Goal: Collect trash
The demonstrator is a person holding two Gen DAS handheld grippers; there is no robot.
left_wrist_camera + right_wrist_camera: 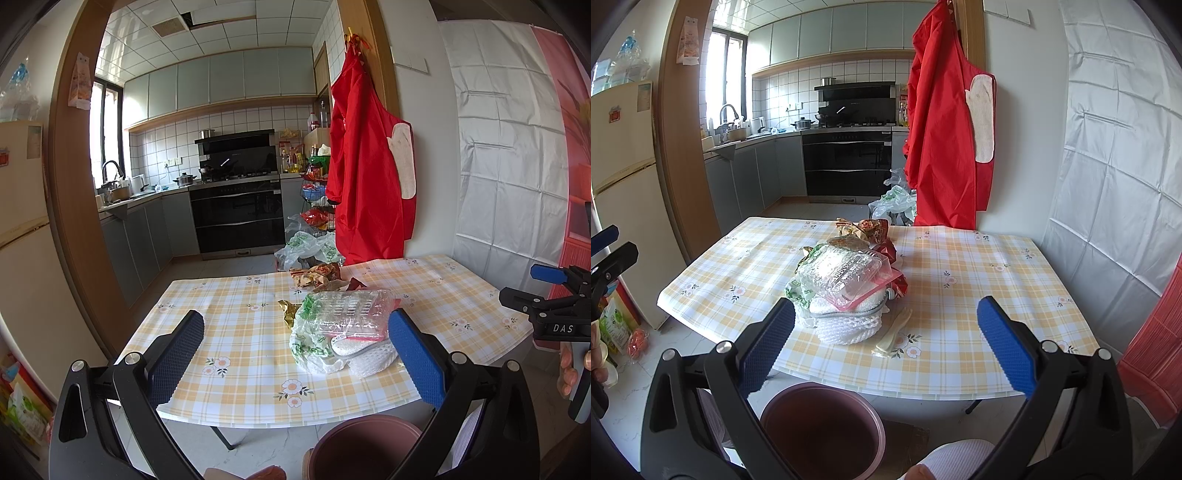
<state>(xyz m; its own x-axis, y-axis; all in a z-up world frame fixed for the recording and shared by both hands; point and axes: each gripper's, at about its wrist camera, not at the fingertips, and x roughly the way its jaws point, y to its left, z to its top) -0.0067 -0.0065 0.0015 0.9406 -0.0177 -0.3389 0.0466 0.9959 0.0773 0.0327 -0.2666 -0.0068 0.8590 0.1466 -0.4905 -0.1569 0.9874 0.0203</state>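
On the checked table (979, 295), heaped trash (846, 284).

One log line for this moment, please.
left gripper open | right gripper open | trash pile on table | bin below

Yellow-and-white checked bench (979, 295) with small flowers; maroon bin (822, 428) at 6 o'clock; red apron (942, 129) at 12; blue claw pads (768, 343).
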